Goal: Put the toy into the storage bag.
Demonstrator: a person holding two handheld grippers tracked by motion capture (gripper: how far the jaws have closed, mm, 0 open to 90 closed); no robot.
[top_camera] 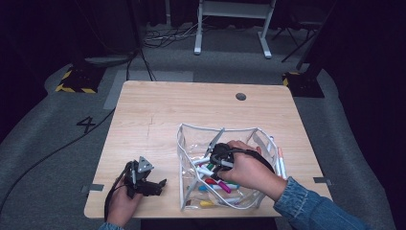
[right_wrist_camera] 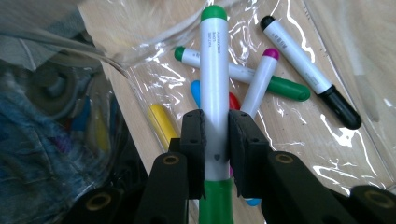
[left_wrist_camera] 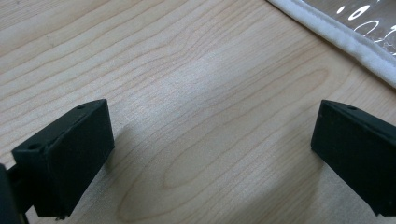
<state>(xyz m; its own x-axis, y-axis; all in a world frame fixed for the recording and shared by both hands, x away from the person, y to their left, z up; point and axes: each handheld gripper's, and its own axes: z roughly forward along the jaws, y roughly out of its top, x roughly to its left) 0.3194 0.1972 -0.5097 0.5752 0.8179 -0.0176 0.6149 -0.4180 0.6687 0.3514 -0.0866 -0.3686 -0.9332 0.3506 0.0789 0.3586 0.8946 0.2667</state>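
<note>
A clear plastic pouch (top_camera: 189,143) with white trim stands open on the wooden table (top_camera: 158,110); several markers lie in it. My right gripper (top_camera: 210,165) reaches down inside the pouch. In the right gripper view that gripper (right_wrist_camera: 215,135) is shut on a white marker with green ends (right_wrist_camera: 214,70), held above a black-capped marker (right_wrist_camera: 303,70), a magenta-tipped one (right_wrist_camera: 260,84) and a yellow one (right_wrist_camera: 161,122). My left gripper (top_camera: 160,184) rests on the table left of the pouch. Its jaws stand open over bare wood (left_wrist_camera: 205,140), and the pouch's white hem (left_wrist_camera: 336,37) is at the upper right.
Two more markers (top_camera: 280,162) lie on the table just right of the pouch. A dark round hole (top_camera: 241,96) sits near the table's far edge. Cables and yellow-black striped stand feet (top_camera: 76,79) are on the grey floor beyond.
</note>
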